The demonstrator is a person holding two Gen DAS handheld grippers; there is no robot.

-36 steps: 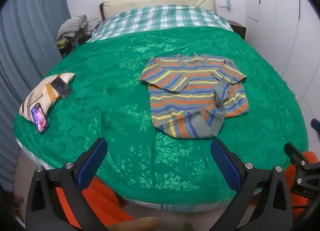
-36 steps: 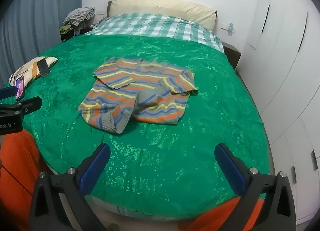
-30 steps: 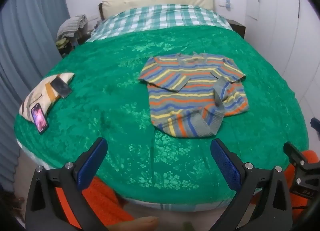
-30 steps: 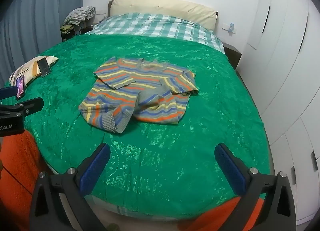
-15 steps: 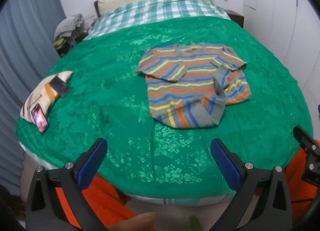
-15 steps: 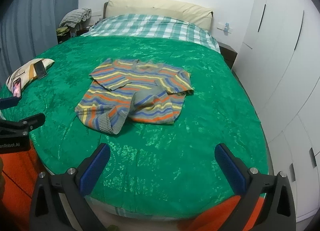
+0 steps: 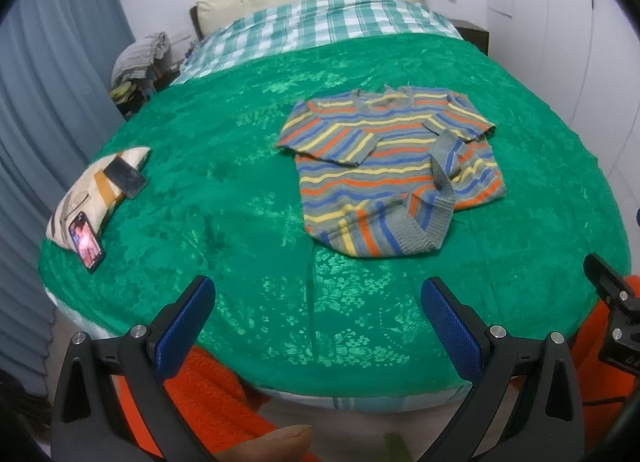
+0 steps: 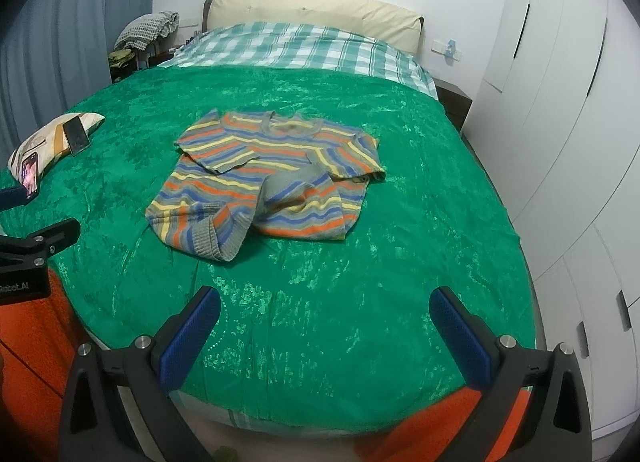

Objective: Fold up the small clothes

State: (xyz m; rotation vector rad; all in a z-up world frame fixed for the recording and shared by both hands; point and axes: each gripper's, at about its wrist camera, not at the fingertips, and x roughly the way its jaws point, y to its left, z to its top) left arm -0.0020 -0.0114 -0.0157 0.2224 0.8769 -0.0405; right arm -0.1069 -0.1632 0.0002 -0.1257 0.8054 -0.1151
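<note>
- We are holding the left gripper (image 7: 318, 320) at the bottom of its frame with its blue-padded fingers (image 7: 186, 326) spread wide and released, grasping nothing, above the near edge of the green bedspread (image 7: 240, 190).
- We are holding the right gripper (image 8: 324, 328) the same way at the bottom of its view: fingers (image 8: 460, 336) wide apart, nothing between them.
- We are seeing the striped sweater (image 7: 394, 174) lying on the bedspread right of centre in the left view, and at mid-frame in the right view (image 8: 272, 182), well apart from both grippers.
- Its sleeves are lying folded in over the body, and the lower hem corner is lying turned up and bunched.
- We are seeing a small pillow (image 7: 86, 190) at the left edge of the bedspread, with two phones (image 7: 86, 240) resting on it, one screen glowing.
- We are seeing a checked sheet (image 8: 304, 48) at the top of the frame and white wardrobe doors (image 8: 560, 102) along the right.
</note>
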